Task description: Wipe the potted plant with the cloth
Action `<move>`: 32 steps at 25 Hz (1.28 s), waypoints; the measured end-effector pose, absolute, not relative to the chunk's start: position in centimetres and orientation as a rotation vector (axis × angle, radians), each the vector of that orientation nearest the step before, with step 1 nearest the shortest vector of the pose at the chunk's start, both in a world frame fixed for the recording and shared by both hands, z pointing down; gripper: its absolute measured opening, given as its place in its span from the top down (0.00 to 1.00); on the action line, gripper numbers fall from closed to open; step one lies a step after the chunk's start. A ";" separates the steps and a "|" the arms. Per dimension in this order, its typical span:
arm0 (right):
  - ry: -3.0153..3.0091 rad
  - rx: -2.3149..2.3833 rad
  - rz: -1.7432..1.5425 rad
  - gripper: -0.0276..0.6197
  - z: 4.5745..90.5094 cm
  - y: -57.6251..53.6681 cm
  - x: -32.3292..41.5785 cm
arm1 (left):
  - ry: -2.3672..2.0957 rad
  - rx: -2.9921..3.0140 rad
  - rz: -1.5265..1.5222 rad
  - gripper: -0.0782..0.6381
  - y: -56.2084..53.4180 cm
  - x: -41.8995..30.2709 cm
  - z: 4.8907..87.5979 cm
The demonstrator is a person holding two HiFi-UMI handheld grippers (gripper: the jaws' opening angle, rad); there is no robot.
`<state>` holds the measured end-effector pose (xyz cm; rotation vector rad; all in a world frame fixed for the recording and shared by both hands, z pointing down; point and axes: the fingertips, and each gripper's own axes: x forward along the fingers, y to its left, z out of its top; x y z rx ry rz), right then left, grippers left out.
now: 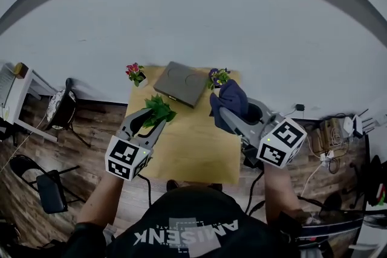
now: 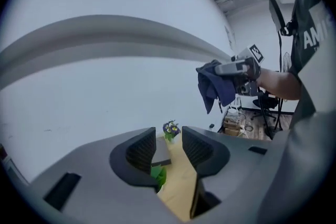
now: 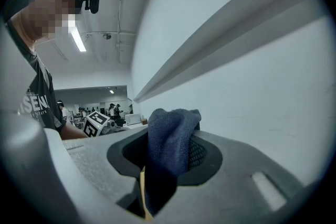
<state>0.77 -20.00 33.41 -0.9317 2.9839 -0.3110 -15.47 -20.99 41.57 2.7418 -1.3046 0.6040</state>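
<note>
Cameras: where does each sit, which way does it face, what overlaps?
Head view: on the person's head, looking steeply down at the table; shows both forearms, shirt, left tool, right tool.
Left gripper view: on the left tool, looking along its open jaws over the table to the wall; shows right forearm, shirt.
Right gripper view: on the right tool, looking along jaws shut on the cloth toward the wall; shows torso, left arm.
Shared: head and left gripper views both show the cloth and purple flowers.
</note>
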 end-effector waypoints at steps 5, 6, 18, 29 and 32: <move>2.975 -0.891 -0.292 0.76 32.1 -20.2 -0.4 | -1.462 2.679 0.336 0.68 -20.0 -17.2 35.8; 2.974 -0.882 -0.283 0.77 31.9 -20.2 -0.7 | -1.513 2.663 0.256 0.68 -19.8 -17.8 34.5; 2.968 -0.880 -0.179 0.77 29.5 -19.4 -1.5 | -1.858 2.473 -0.019 0.85 -17.6 -24.2 27.8; 3.024 -0.960 -0.140 0.77 30.4 -20.0 -2.7 | -1.843 2.483 0.007 0.89 -18.0 -24.6 27.2; 3.032 -0.980 -0.133 0.77 30.6 -20.0 -2.8 | -1.845 2.494 0.035 0.89 -18.2 -24.5 27.3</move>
